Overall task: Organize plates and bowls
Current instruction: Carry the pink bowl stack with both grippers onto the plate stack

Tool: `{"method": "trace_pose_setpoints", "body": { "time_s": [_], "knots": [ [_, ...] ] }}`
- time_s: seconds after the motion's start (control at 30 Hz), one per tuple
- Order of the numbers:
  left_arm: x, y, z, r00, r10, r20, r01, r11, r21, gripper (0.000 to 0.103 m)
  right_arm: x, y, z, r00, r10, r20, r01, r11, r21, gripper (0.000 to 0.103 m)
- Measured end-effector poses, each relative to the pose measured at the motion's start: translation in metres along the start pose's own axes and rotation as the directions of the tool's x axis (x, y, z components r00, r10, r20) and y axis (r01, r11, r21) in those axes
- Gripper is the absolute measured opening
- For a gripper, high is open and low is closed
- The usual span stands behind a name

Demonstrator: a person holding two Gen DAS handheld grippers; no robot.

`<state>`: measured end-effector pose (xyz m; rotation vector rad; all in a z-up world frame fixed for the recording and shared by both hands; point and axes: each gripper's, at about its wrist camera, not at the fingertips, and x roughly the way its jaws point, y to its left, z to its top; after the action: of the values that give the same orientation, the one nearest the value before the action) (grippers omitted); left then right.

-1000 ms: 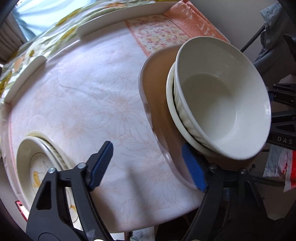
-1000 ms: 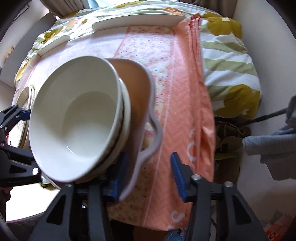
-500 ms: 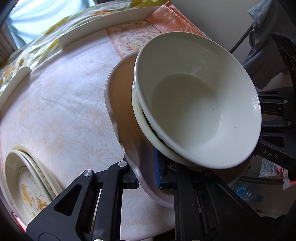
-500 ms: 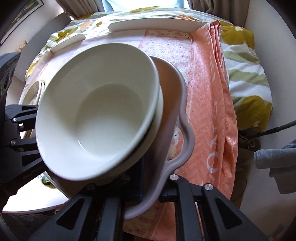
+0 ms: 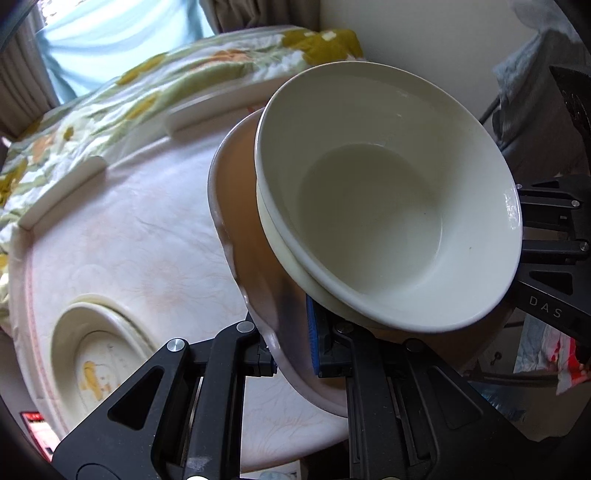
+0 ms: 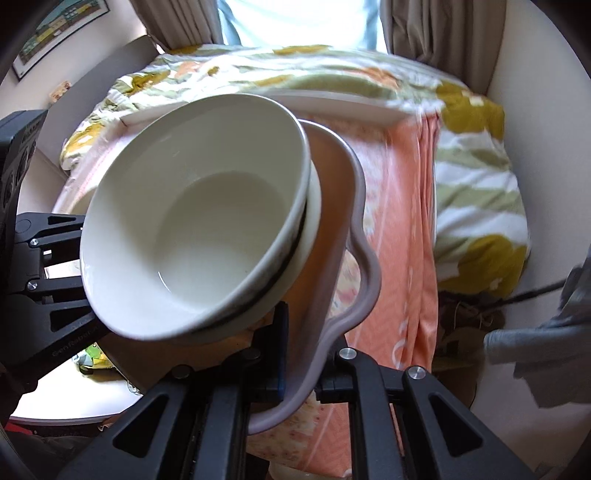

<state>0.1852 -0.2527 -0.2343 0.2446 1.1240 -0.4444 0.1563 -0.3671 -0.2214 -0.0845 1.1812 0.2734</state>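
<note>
Bowls, two white ceramic ones nested (image 5: 388,221), are sitting inside the beige scalloped tray (image 5: 251,236). We are clamping its opposite rims between the jaws of the left gripper (image 5: 293,339) and right gripper (image 6: 299,354), keeping both level so nothing is sliding.

Both grippers are black plastic with silver screws, blue-padded fingers (image 5: 312,334), and faint lettering, possibly "DAS".

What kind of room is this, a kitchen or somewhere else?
Probably a lived-in room at home, not clearly a kitchen: a round table under a pale cloth, a flowered quilt on what looks like a bed or sofa, and curtains at a window.
</note>
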Motion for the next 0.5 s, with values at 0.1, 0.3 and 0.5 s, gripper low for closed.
{"method": "trace_pose_setpoints", "body": {
  "time_s": [0.1, 0.3, 0.5],
  "knots": [
    [-0.027, 0.019, -0.002, 0.999, 0.022, 0.030, -0.021, 0.999, -0.035, 0.010, -0.016, 0.020, 0.015, 1.000, 0.004, 0.031, -0.003, 0.999, -0.040, 0.010],
    [-0.063, 0.074, -0.020, 0.997, 0.053, 0.052, -0.047, 0.994, -0.099, 0.010, -0.031, 0.077, 0.038, 0.997, 0.019, 0.076, -0.010, 0.994, -0.112, 0.010],
    [-0.086, 0.140, -0.055, 0.996, 0.080, 0.034, -0.076, 0.990, -0.118, 0.010, -0.020, 0.147, 0.056, 0.996, 0.050, 0.075, -0.041, 0.992, -0.121, 0.010]
  ]
}}
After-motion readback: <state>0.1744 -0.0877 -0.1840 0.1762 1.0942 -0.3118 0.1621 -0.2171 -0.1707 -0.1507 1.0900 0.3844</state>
